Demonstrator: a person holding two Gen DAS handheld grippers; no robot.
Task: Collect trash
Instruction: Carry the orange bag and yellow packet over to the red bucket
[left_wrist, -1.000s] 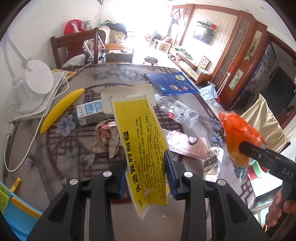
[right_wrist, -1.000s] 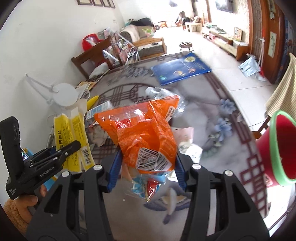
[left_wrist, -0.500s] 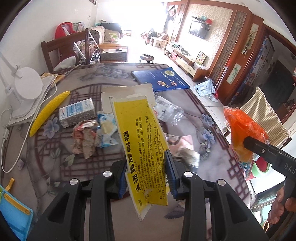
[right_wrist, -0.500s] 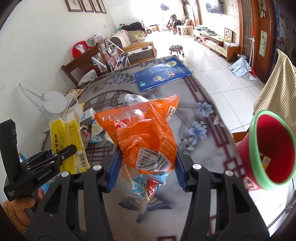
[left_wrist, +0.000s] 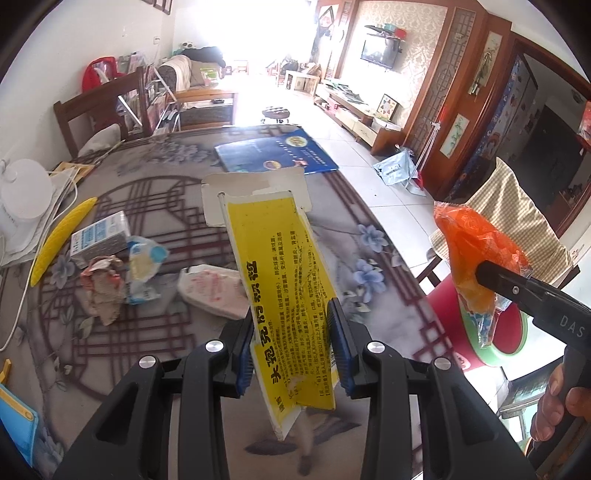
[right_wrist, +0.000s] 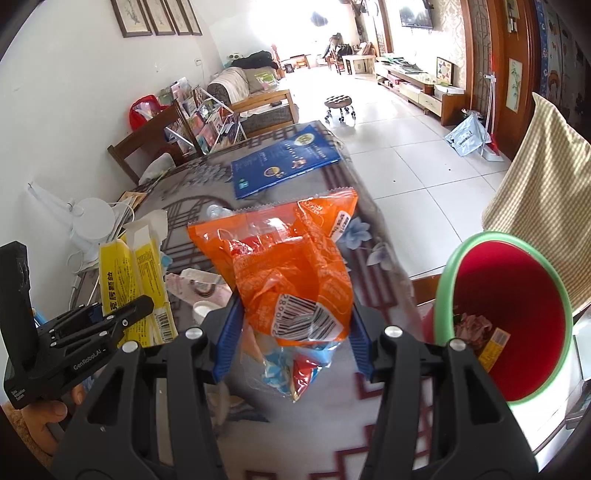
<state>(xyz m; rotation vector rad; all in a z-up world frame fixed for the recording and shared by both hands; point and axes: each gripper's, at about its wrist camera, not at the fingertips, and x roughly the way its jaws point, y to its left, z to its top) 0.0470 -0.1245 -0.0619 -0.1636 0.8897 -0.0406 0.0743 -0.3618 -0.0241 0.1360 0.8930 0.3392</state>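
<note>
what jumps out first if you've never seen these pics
The orange snack bag pinched in the right gripper fills the middle of its view, with a red bin just to its right past the table edge. In the other view, a flattened yellow box stands clamped in the left gripper above the littered table.

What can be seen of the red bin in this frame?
The red bin looks like smooth plastic with a green rim, round and open-topped. It stands beside the table's edge, near a chair draped in checked cloth. Inside lie crumpled pinkish scraps and a yellow packet. No gripper touches it.
</note>
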